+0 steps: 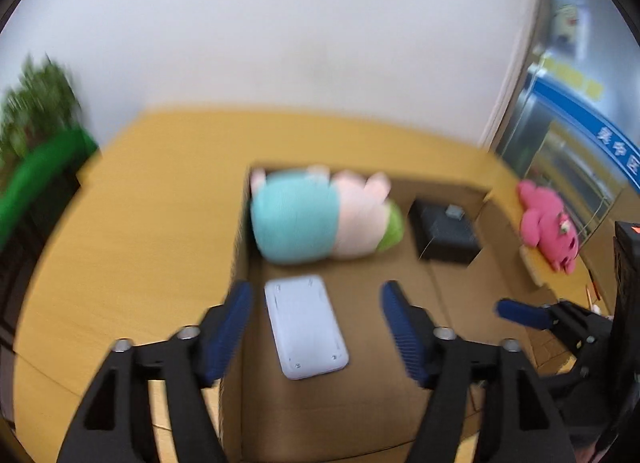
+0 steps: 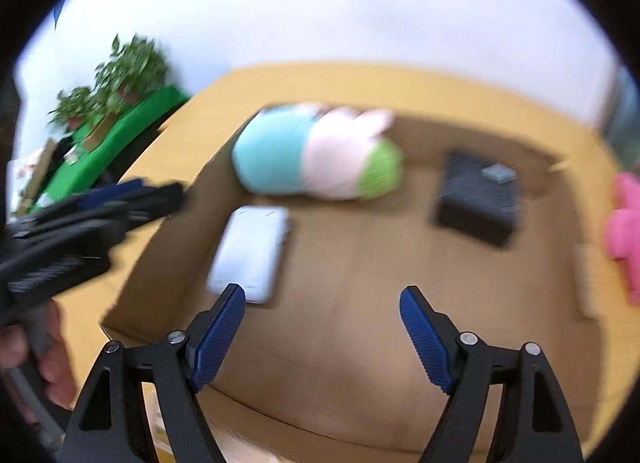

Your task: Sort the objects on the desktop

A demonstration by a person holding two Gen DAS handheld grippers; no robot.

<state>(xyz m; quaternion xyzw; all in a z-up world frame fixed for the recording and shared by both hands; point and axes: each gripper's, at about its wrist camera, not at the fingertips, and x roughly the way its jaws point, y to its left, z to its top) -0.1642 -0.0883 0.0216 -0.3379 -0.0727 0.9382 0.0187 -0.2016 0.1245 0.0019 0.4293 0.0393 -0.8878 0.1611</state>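
Observation:
An open cardboard box (image 1: 238, 255) (image 2: 160, 247) lies on the yellow table (image 1: 140, 223) (image 2: 360, 79). Inside it are a teal, pink and green plush pillow (image 1: 320, 215) (image 2: 316, 155), a flat white device (image 1: 306, 327) (image 2: 250, 251) and a small black box (image 1: 446, 231) (image 2: 476, 199). A pink plush toy (image 1: 548, 227) (image 2: 626, 231) sits on the table outside the box, to the right. My left gripper (image 1: 316, 291) hangs open above the white device, touching nothing. My right gripper (image 2: 322, 291) is open over the bare box floor, right of the device. Both views are blurred.
Potted plants (image 1: 40, 103) (image 2: 124, 71) and a green cloth (image 1: 44, 167) (image 2: 120, 135) stand beyond the table's left edge. A white wall runs behind the table. A hand (image 2: 56, 363) holds the left gripper's handle at the left of the right wrist view.

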